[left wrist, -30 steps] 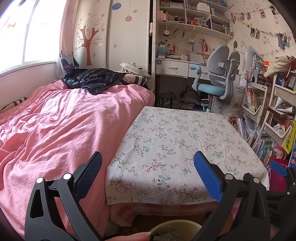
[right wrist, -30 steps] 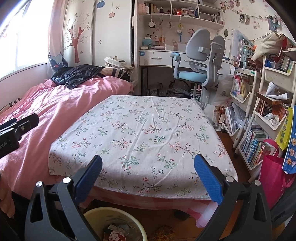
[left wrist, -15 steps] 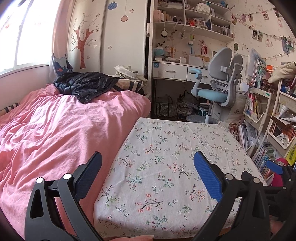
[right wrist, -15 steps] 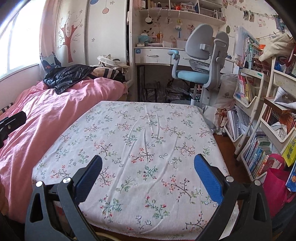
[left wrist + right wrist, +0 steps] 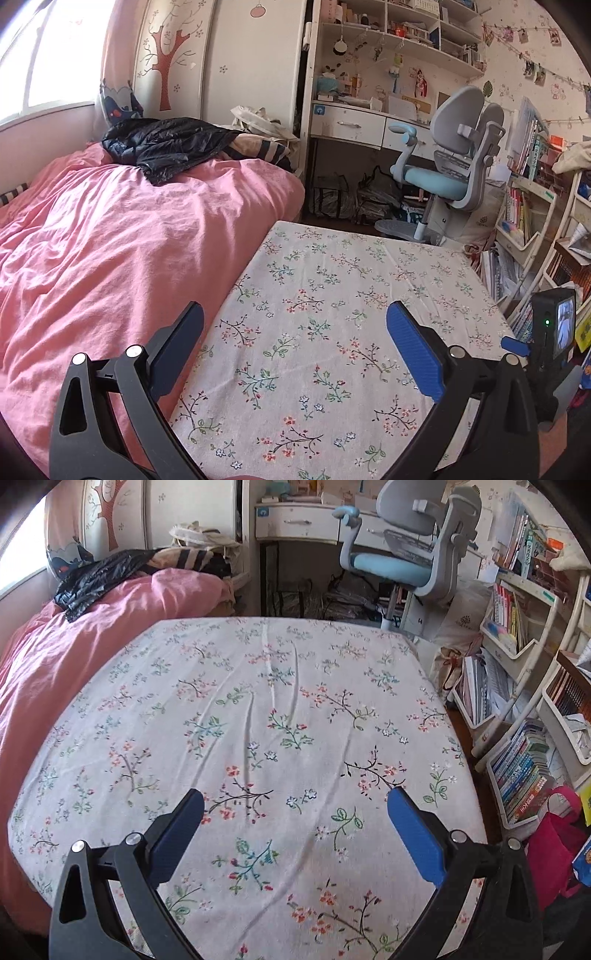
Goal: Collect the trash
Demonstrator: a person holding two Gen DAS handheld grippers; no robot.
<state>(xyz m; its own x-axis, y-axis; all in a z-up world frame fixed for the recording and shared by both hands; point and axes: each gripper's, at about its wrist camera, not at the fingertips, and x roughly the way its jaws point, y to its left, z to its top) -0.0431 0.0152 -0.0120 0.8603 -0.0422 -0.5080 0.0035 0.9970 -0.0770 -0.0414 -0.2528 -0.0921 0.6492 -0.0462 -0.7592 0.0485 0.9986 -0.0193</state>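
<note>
Right wrist view: right gripper (image 5: pixel 295 823) and left gripper (image 5: pixel 293 338) hover wide and empty over a floral-clothed bench (image 5: pixel 280 701); no trash visible, collection seemingly finished.

A low surface draped in a white cotton cloth printed with small red, blue and green flower sprigs (image 5: pixel 280 709) fills the foreground; the cloth lies flat apart from a few shallow creases near its middle. Its left edge meets a bed under a rumpled pink cover (image 5: pixel 110 236). At the bed's far end lie a crumpled glossy black jacket (image 5: pixel 166 142) and a beige-and-black striped bundle (image 5: pixel 258 147).
</note>
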